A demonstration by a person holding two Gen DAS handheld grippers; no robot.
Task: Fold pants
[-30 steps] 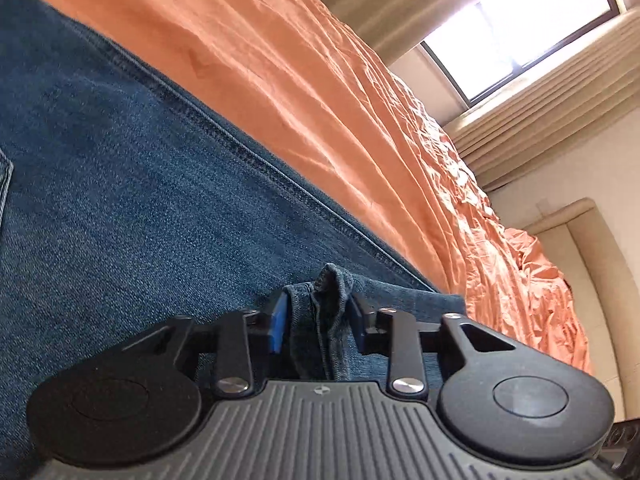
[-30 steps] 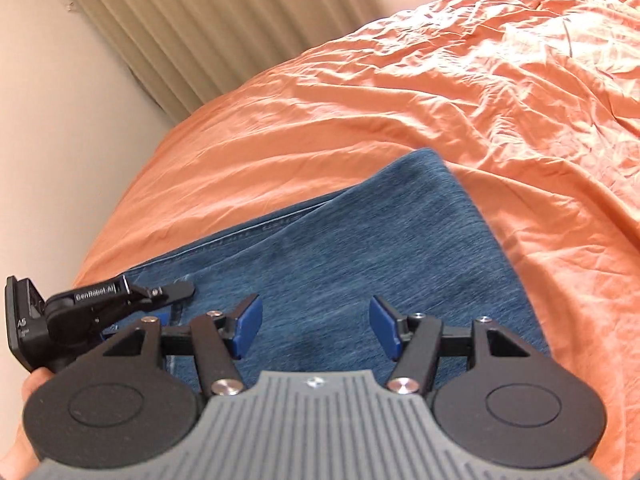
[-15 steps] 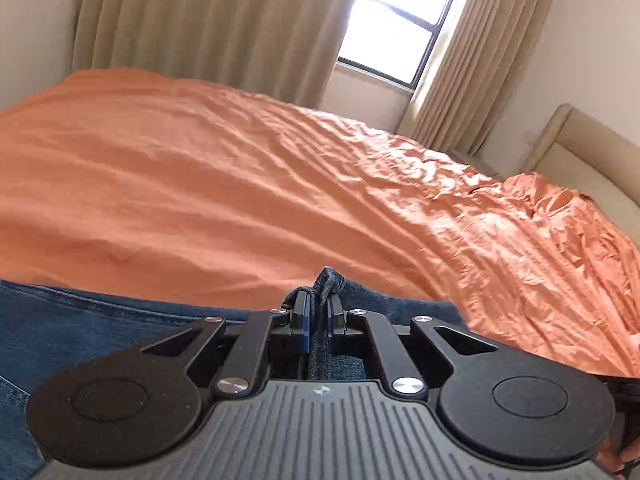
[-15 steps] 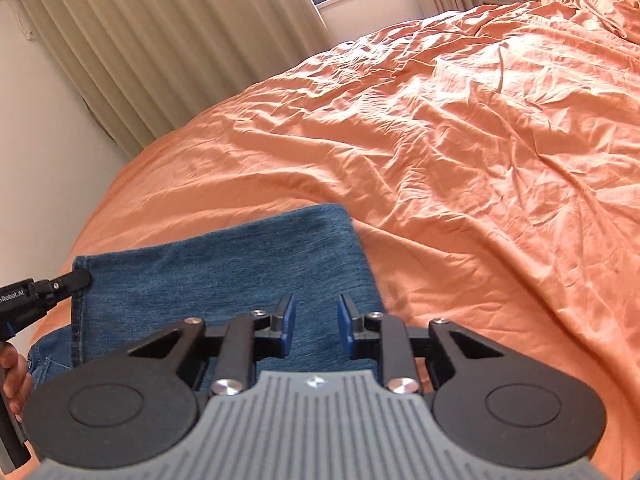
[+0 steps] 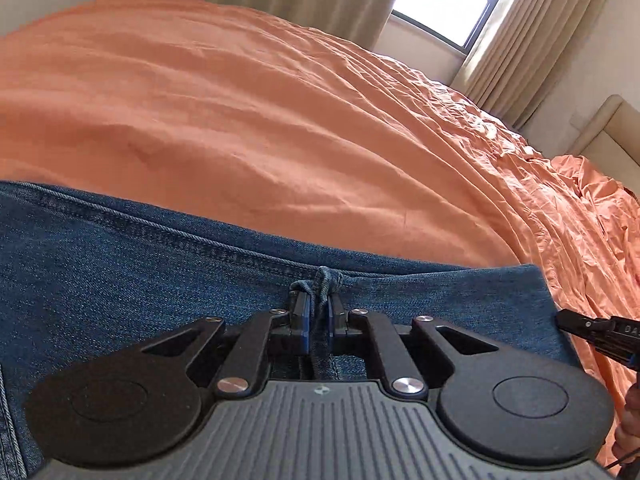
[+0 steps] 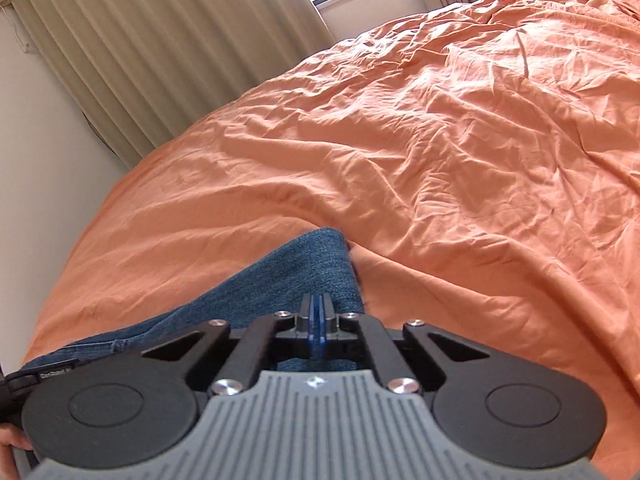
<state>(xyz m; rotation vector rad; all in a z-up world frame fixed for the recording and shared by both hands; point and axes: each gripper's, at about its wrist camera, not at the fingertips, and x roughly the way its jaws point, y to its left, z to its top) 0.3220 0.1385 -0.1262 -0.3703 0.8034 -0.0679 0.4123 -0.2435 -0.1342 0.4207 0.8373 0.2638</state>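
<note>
Blue jeans (image 5: 120, 280) lie flat across the near part of the orange bed. My left gripper (image 5: 318, 312) is shut on a small raised fold of denim at the stitched seam, and cloth shows between its blue pads (image 5: 305, 314). My right gripper (image 6: 317, 312) closes down onto the jeans (image 6: 304, 268) near their right edge. Its blue pads meet at the denim, and the pinched bit is hidden by them. In the left wrist view the right gripper's tip (image 5: 576, 326) rests at the jeans' right edge.
A wrinkled orange bedspread (image 6: 440, 140) stretches ahead and to the right. Beige curtains (image 6: 160, 40) and a bright window (image 5: 448, 0) stand at the far side. A cream headboard (image 5: 612, 136) is at the far right, and a wall (image 6: 36, 160) runs along the left.
My left gripper closed on the denim fold and rolled level. My right gripper went from wide open to shut while sinking toward the jeans' right edge.
</note>
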